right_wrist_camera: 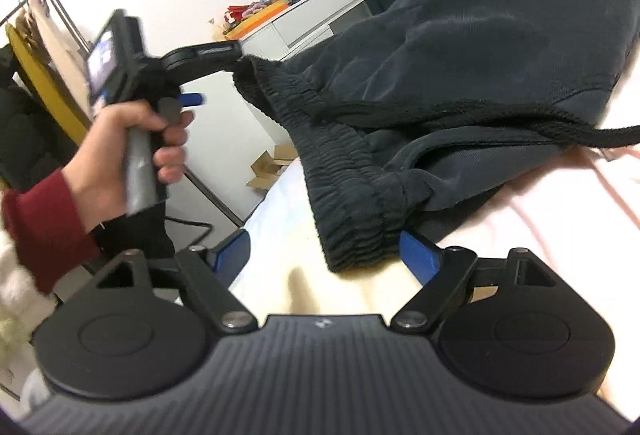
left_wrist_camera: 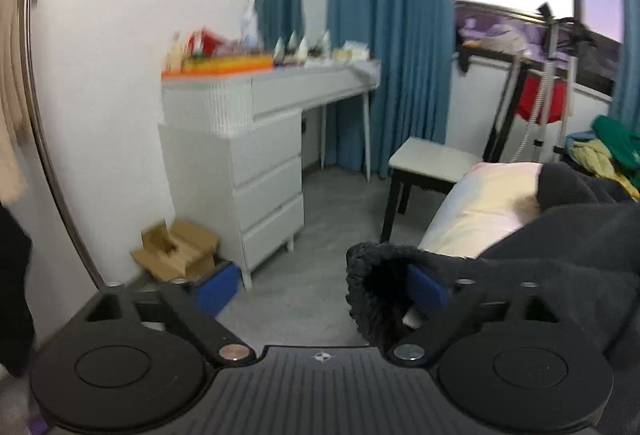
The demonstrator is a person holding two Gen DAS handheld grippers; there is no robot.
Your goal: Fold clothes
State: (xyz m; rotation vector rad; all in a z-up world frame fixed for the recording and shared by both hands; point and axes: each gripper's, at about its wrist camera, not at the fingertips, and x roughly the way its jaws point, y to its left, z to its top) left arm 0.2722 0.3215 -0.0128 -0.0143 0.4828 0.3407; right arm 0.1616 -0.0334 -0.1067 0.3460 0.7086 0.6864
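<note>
Dark trousers (right_wrist_camera: pixel 460 47) lay along bed (right_wrist_camera: pixel 520 235) (waistband nearest); left gripper (left_wrist_camera: pixel 320 289), right gripper (right_wrist_camera: pixel 324 255) both spread.

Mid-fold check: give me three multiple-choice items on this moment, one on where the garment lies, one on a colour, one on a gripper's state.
1. Where does the dark garment lie?
A. On the floor
B. On the bed
C. On the white dresser

2. What colour are the curtains?
A. Blue
B. Red
C. Yellow

3. How is the right gripper?
A. Shut on the waistband
B. Open, with the ribbed waistband just ahead
C. Out of view

Answers:
1 B, since the garment's bulk rests on the pale bedding.
2 A, as the left wrist view shows blue drapes beside the window.
3 B, since its blue fingers stand wide apart with the waistband's end lying between them, unclamped.
</note>
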